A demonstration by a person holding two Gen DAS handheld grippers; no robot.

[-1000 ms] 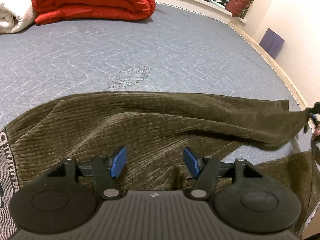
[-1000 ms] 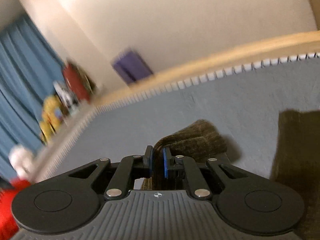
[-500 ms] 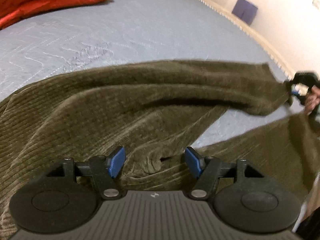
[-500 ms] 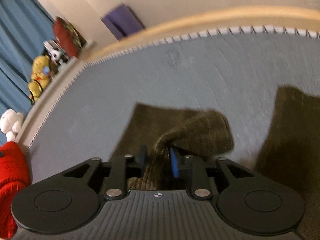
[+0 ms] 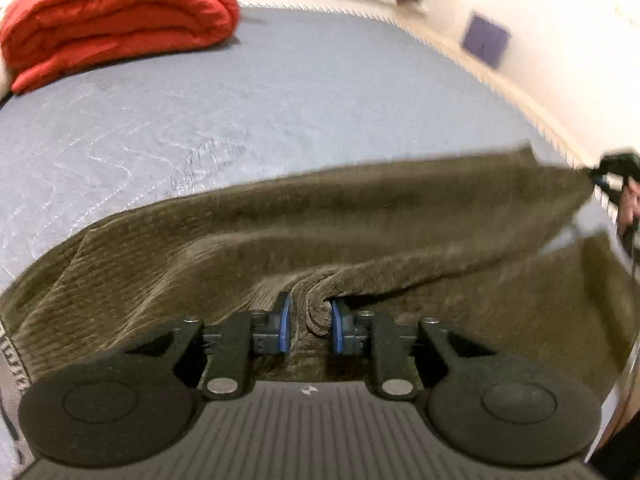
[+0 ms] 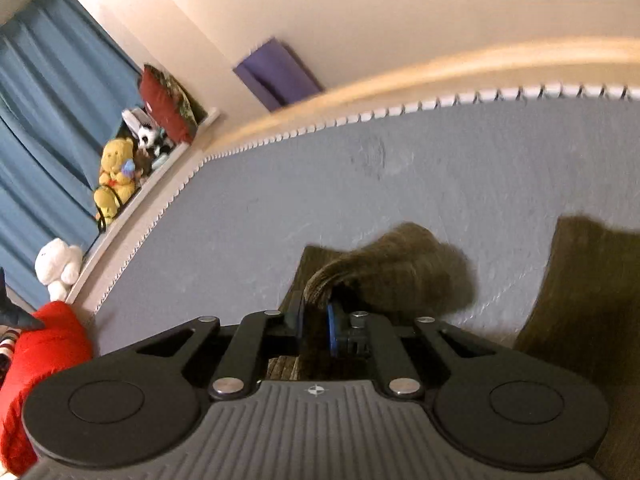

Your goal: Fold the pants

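Both claws are closing on the olive-brown corduroy pants (image 5: 360, 216): the left gripper (image 5: 308, 322) has its 2 blue pads (image 5: 285, 322) pinching a bunched ridge of cloth with some gap on the left pad's side, and the right gripper (image 6: 316, 320) has its jaws nearly together on a rolled cuff. Motion blur smears the far edge of the cloth and the wall ahead of the left gripper, the printed waistband at that view's left edge is cut off and unreadable, and the right gripper's left pad is lost in shadow. From the left gripper the pants spread ahead and to both sides over the grey quilted mattress (image 5: 280, 92), 1 leg stretching right toward the other claw; a folded red duvet (image 5: 116, 20) lies far ahead-left. Compared with 1 second back, the left jaws, then wide apart above flat cloth, have drawn in around a fold.
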